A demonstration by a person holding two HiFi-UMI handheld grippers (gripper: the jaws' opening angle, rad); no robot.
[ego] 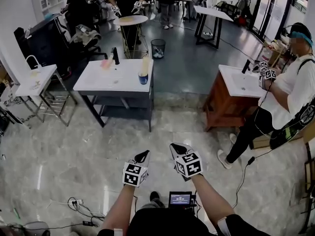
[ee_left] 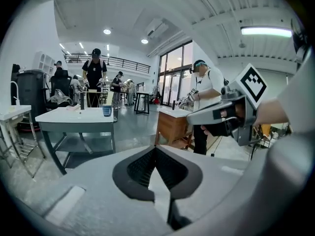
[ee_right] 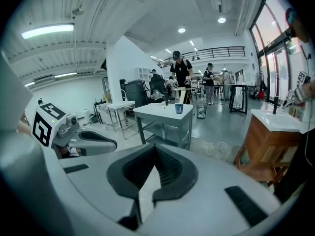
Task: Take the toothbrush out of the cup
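We stand on a wide, glossy tiled floor [ego: 74, 146] in a big workshop hall. Ahead of us is a grey table [ego: 98, 80] with a white top. To its right there is a wooden cabinet [ego: 224, 107] with a white basin top. Beside the cabinet a person [ego: 290, 92] in a white shirt holds another pair of grippers. Behind the table a black wire bin [ego: 158, 48] stands on the darker floor.

Our two grippers are low in the head view, side by side and well apart from the table. The left gripper [ego: 142, 156] has its jaws clenched together at the tips, with nothing between them. The right gripper [ego: 178, 148] is the same: jaws pressed closed and empty.

The blue cup [ego: 143, 78] stands upright near the right front corner of the table top. The toothbrush [ego: 145, 64] is in the cup and shows as a pale, blurred stick rising from it. Neither gripper touches it.
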